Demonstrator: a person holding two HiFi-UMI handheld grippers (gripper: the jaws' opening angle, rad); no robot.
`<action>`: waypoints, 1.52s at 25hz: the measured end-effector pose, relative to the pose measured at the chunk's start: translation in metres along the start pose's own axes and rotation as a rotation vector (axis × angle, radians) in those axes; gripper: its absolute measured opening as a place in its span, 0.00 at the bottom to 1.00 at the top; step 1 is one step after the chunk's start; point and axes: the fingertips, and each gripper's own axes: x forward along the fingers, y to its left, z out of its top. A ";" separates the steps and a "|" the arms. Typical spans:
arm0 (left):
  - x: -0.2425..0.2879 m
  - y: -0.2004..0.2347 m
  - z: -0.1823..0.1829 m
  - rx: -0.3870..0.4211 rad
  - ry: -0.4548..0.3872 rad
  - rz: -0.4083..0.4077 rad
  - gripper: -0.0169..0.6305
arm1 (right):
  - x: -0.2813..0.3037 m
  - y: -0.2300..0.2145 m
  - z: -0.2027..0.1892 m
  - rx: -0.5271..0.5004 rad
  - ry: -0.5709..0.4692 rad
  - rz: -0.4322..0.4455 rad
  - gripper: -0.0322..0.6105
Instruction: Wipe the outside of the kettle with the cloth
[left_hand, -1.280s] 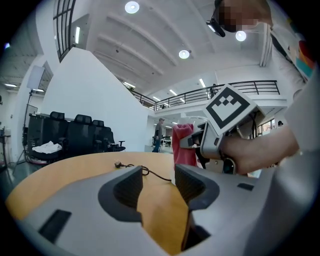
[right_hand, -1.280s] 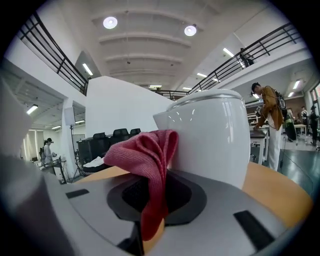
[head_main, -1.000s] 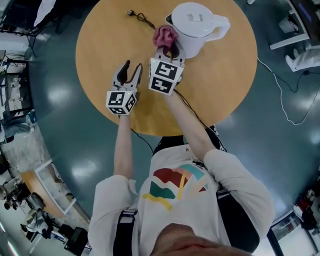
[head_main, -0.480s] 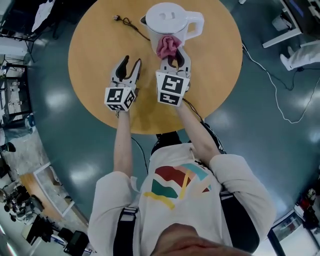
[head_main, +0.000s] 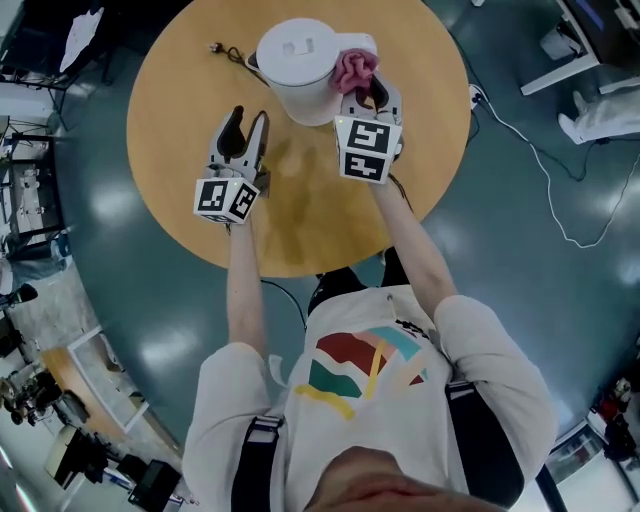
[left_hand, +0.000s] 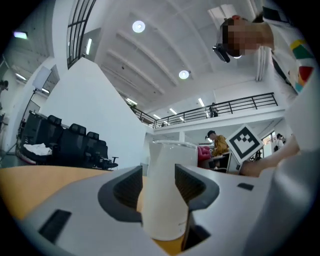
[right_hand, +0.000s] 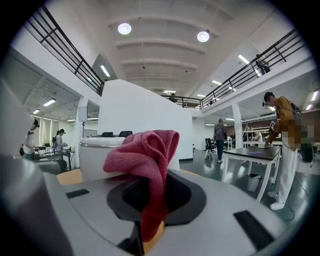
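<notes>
**Desk:** Where is the wipe standing, from your end?

**Operator:** I am holding the pink cloth pinched in my right gripper. The jaws are closed on its lower fold and the rest is bunching above them. I am working it at the handle side of the white kettle, which is standing upright toward the far edge of the round table. Whether the cloth is pressing on the wall or sitting just beside it, I cannot tell.

**Desk:** And the left?

**Operator:** My left gripper is hanging with its jaws partly apart, gripping nothing. It is aiming at the kettle body and stopping short of it.

**Desk:** How much is left?

**Operator:** I am judging the wiping as under way, not finished. Nothing is showing which faces are done, and the side facing my left gripper and the far side are likely waiting.
</notes>
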 end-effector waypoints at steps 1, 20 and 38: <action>0.006 0.002 0.008 0.007 -0.023 -0.016 0.38 | 0.004 -0.001 0.000 -0.002 -0.001 0.007 0.12; 0.072 -0.027 0.028 -0.033 0.159 -0.540 0.77 | 0.021 0.007 -0.013 -0.097 -0.006 0.192 0.12; 0.023 -0.051 0.021 0.123 0.218 -0.428 0.77 | -0.034 0.041 -0.035 -0.010 -0.016 0.164 0.12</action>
